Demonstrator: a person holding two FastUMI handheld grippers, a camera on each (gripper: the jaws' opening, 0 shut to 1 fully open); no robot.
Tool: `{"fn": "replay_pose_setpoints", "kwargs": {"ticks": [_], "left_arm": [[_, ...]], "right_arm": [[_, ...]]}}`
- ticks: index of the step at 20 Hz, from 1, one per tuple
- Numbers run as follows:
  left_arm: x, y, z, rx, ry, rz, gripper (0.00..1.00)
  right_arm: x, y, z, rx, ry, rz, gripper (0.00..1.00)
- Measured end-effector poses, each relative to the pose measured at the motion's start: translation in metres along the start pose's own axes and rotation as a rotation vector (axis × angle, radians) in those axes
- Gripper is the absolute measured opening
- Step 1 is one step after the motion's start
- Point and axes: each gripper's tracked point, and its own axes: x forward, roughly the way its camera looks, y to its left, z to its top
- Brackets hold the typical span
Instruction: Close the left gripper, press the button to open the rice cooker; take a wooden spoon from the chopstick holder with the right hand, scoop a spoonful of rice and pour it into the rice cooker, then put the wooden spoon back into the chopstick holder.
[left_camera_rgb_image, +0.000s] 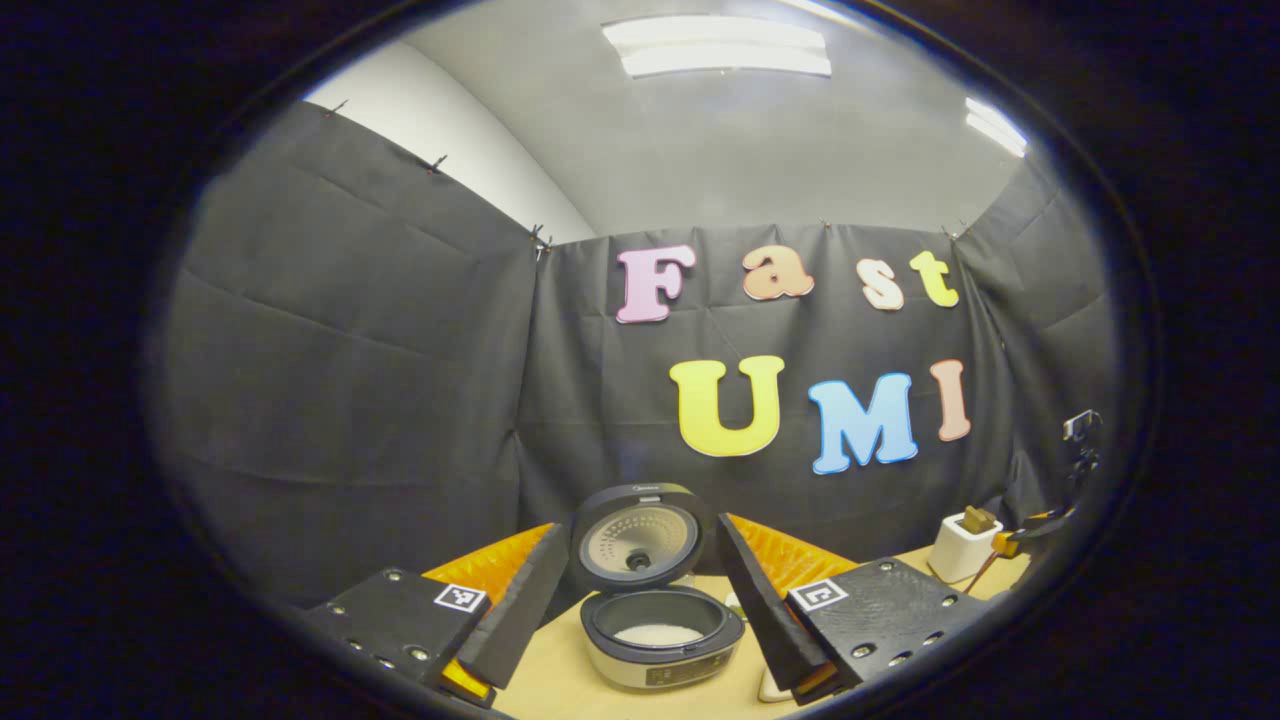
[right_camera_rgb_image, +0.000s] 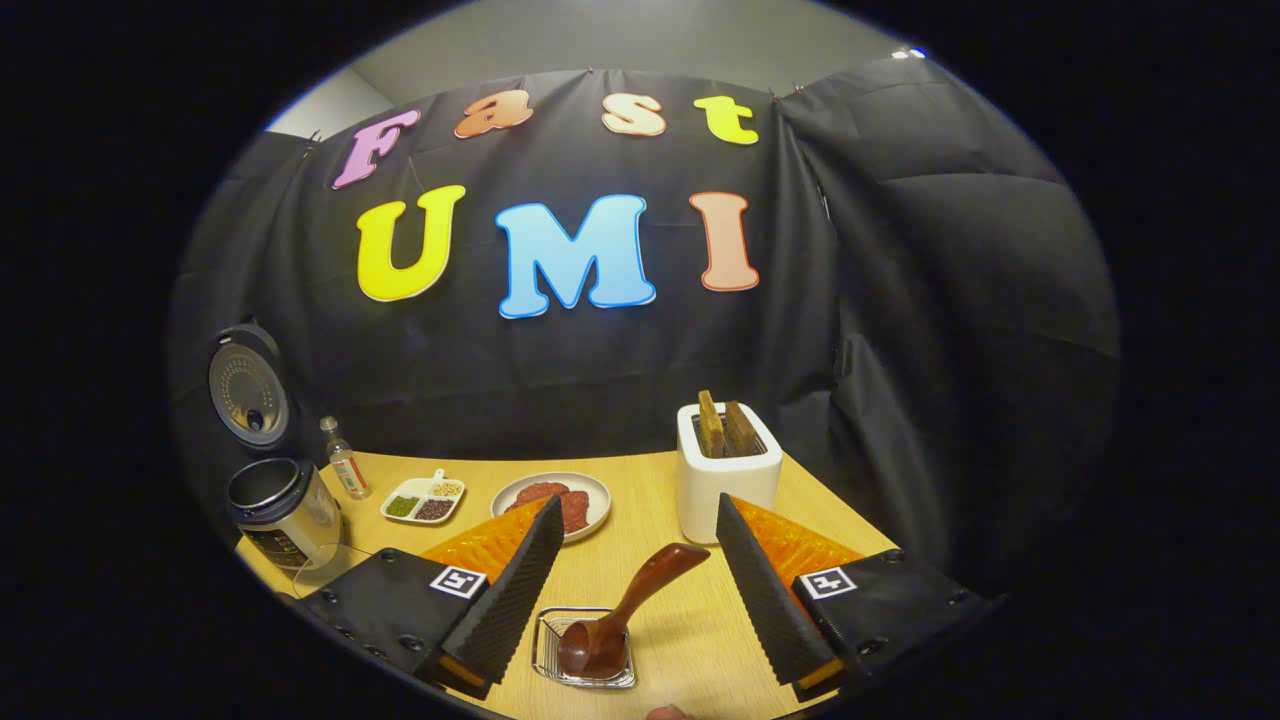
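Note:
The rice cooker stands open on the wooden table, its lid raised upright and white rice in the pot. My left gripper hangs open just in front of it, touching nothing. In the right gripper view the cooker sits at the far left with its lid up. The wooden spoon rests bowl-down in the wire chopstick holder, handle leaning up to the right. My right gripper is open, its fingers apart on either side of the spoon without touching it.
A white toaster holding two slices stands behind the holder and shows as the toaster at the right of the left gripper view. A plate of meat, a divided dish and a small bottle sit mid-table.

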Motion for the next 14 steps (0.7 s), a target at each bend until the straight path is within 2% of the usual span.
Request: {"fn": "replay_pose_setpoints", "kwargs": {"ticks": [3, 6, 7, 8, 9, 10, 13, 14], "left_arm": [[-0.004, 0.011, 0.000, 0.024, 0.007, 0.025, 0.94], [-0.006, 0.017, -0.005, 0.029, 0.025, 0.039, 0.92], [-0.006, 0.018, -0.007, 0.030, 0.031, 0.044, 0.92], [-0.005, 0.020, -0.009, 0.033, 0.036, 0.048, 0.94], [-0.006, 0.022, -0.011, 0.036, 0.043, 0.051, 0.95], [-0.004, 0.024, -0.012, 0.038, 0.048, 0.053, 0.94], [-0.001, 0.024, -0.015, 0.028, 0.057, 0.045, 0.94], [0.000, 0.026, -0.016, 0.022, 0.058, 0.044, 0.94]], "right_arm": [[0.018, -0.008, -0.027, 0.046, 0.066, -0.022, 0.98], [0.030, -0.003, -0.057, 0.134, 0.153, -0.001, 0.93], [0.034, 0.000, -0.066, 0.163, 0.183, 0.005, 0.98], [0.036, 0.002, -0.075, 0.189, 0.210, 0.009, 0.98], [0.039, 0.005, -0.082, 0.212, 0.235, 0.015, 0.93], [0.042, 0.008, -0.090, 0.231, 0.260, 0.017, 0.98], [0.042, 0.019, -0.105, 0.282, 0.328, 0.043, 0.86], [0.040, 0.019, -0.109, 0.294, 0.340, 0.042, 0.67]]}}
